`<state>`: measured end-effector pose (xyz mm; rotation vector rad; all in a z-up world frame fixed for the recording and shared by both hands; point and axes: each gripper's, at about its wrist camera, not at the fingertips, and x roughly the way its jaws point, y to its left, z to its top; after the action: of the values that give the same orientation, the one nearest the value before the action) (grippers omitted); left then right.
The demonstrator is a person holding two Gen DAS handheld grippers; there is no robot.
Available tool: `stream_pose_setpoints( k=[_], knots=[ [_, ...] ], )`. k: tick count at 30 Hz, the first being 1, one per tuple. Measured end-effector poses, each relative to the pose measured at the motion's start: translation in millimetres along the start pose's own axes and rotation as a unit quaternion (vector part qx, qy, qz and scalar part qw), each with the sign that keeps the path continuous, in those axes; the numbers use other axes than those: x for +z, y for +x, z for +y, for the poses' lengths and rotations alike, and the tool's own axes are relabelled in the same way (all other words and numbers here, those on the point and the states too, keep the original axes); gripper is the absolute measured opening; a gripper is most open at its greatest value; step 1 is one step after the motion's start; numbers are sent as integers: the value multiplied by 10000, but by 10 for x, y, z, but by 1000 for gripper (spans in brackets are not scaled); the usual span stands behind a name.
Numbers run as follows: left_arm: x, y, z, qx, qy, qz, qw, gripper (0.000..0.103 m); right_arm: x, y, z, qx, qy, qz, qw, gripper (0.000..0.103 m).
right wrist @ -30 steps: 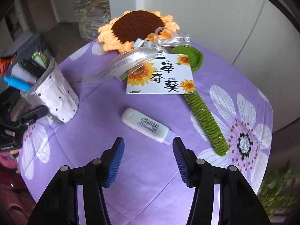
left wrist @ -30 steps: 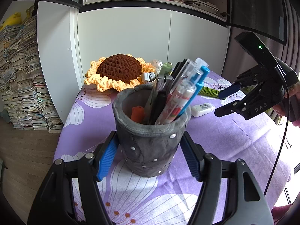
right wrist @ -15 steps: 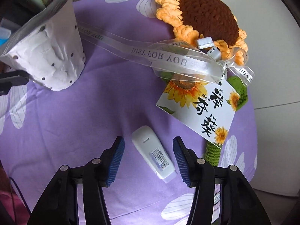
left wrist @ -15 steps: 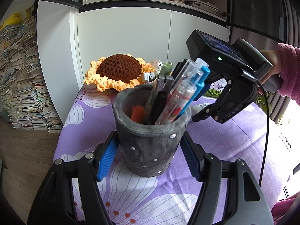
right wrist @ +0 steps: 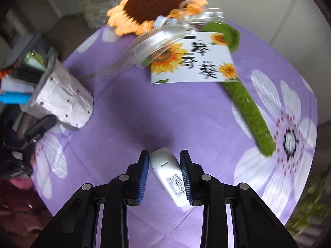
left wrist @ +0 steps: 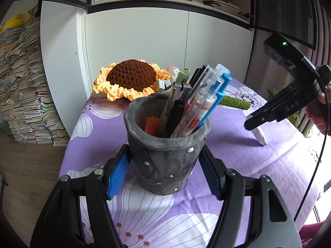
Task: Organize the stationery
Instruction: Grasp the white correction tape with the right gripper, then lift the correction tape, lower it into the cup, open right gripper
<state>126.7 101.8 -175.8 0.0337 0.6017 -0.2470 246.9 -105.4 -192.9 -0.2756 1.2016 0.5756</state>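
Right of the pen holder (left wrist: 165, 157), which my left tongs (left wrist: 165, 175) clasp, the white correction tape (right wrist: 168, 173) sits between my closing right tongs (right wrist: 164, 173), angled across them, right pad touching.

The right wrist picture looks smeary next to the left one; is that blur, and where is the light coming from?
Right wrist view: motion blur smears the crocheted sunflower and the edges. Left wrist view: sharp, fisheye-bent cabinet lines, glare from the right edge leaving the pen holder shaded.
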Motion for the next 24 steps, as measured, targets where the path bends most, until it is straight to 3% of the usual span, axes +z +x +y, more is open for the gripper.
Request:
stream_pose_setpoints(
  k=[3,6,11,14,18,24],
  knots=[
    [1,0,-1,3,2,5,10000,67,-259,-297,-243,510,975,-485,9927,31],
    [2,1,1,2,0,6,10000,67,-452,-484,-205,816,1430,-767,9834,28],
    [-10,9,5,-6,-11,30,10000,67,-603,-558,-117,733,1582,-1001,9796,28],
    [-20,11,-3,-10,-18,51,10000,67,-508,-575,-38,650,1558,-1030,9802,28],
    [-22,13,-5,-7,-17,56,10000,67,-515,-547,71,119,1365,-1067,9848,28],
    [-21,14,-4,-9,-19,56,10000,67,-532,-418,85,269,1459,-1023,9836,28]
  ],
)
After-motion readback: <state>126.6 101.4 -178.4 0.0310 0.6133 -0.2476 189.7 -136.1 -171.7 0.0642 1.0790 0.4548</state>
